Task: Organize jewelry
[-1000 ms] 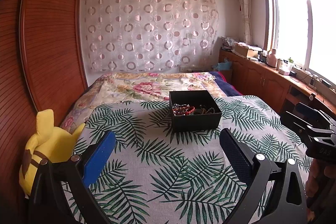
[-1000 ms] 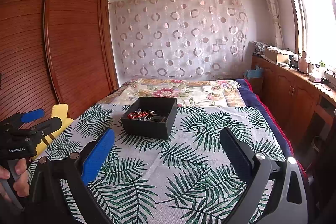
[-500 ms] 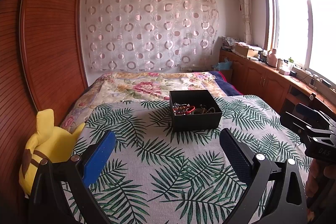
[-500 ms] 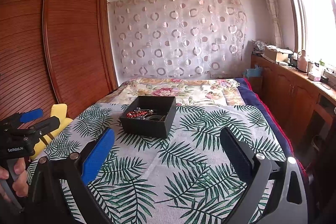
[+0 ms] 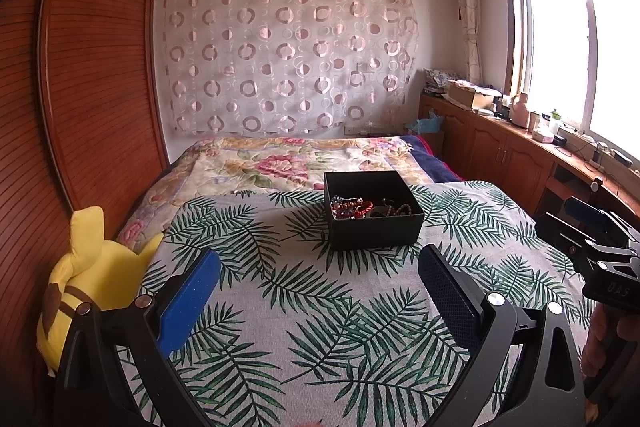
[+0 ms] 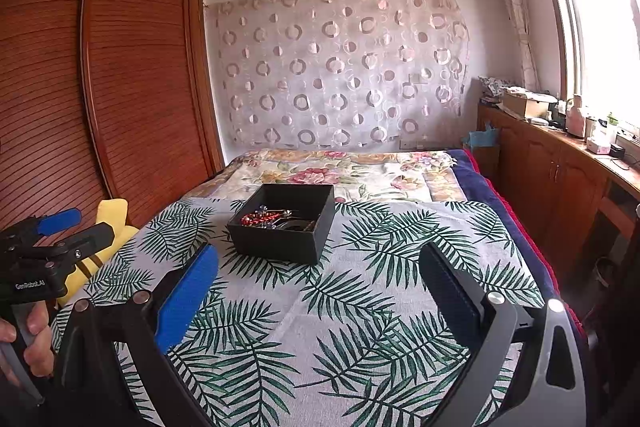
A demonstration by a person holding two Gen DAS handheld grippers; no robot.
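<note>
The black jewelry box lay on the leaf-print cloth, well ahead of my left claw and right claw, both spread wide, holding nothing.

The box sits on the leaf cloth at 12 o'clock from the left gripper, jewelry inside. The plush lies at 9 o'clock, the cabinets at 2 o'clock.

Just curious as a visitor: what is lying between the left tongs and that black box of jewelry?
Only leaf-print bedspread: the left wrist view shows nothing else between the open left tongs and the black box.
</note>
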